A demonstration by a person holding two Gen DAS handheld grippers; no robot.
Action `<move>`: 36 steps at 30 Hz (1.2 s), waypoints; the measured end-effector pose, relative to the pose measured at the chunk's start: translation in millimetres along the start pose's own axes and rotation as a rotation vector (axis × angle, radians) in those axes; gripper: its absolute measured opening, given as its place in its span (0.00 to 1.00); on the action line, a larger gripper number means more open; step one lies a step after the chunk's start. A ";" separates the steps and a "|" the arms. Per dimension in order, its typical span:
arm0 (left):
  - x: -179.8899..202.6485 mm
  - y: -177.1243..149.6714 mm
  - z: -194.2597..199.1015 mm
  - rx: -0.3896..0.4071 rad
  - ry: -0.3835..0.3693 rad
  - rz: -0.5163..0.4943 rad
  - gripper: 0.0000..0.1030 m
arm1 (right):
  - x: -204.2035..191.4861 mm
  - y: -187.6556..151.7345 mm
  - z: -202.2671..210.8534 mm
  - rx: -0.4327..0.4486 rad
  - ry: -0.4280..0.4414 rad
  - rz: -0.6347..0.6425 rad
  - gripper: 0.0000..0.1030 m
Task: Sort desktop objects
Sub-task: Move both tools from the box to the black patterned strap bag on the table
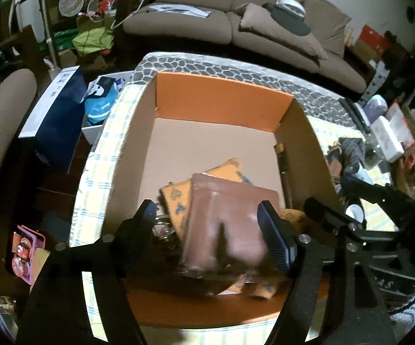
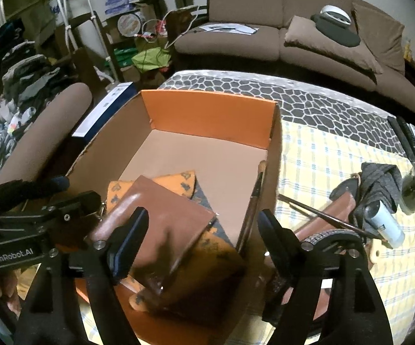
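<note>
**Pouch in the box, both grippers open**

Black fingers of the left gripper (image 1: 207, 224) stand apart above a brown pouch (image 1: 227, 221), not pressing it. That pouch lies on an orange patterned cloth (image 1: 175, 204) inside the cardboard box (image 1: 222, 100), which sits on a checked tablecloth (image 2: 322, 155). Right gripper (image 2: 201, 227) is likewise spread, nothing clamped. White lettering "GenRobot.AI" (image 2: 11, 257) shows on the left gripper's body in the right view. Outside the box lie a thin brush (image 2: 322, 215), a pale tube (image 2: 386, 224) and a dark jar (image 2: 414, 189).
</note>
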State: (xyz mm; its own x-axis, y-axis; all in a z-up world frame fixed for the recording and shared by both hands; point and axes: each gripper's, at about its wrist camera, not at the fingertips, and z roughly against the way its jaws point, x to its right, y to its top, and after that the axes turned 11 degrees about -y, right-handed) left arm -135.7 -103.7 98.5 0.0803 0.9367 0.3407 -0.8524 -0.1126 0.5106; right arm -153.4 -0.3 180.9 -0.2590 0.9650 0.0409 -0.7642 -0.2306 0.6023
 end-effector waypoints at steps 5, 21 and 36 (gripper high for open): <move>9.3 2.6 2.3 0.029 -0.019 0.013 0.79 | 14.4 -2.0 11.9 0.035 0.016 -0.013 0.80; 94.0 -1.0 -13.0 0.051 -0.167 -0.087 0.88 | 158.9 -24.0 30.0 0.051 -0.125 -0.248 0.85; 197.0 -35.5 -62.8 -0.041 -0.140 -0.314 0.86 | 222.6 -74.0 2.1 -0.126 -0.188 -0.318 0.76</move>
State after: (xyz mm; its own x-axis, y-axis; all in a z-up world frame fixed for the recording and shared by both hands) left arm -122.1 105.6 97.9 0.4099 0.8686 0.2785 -0.7946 0.1902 0.5765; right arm -153.3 231.9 147.1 0.1061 0.9941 0.0205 -0.8586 0.0812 0.5061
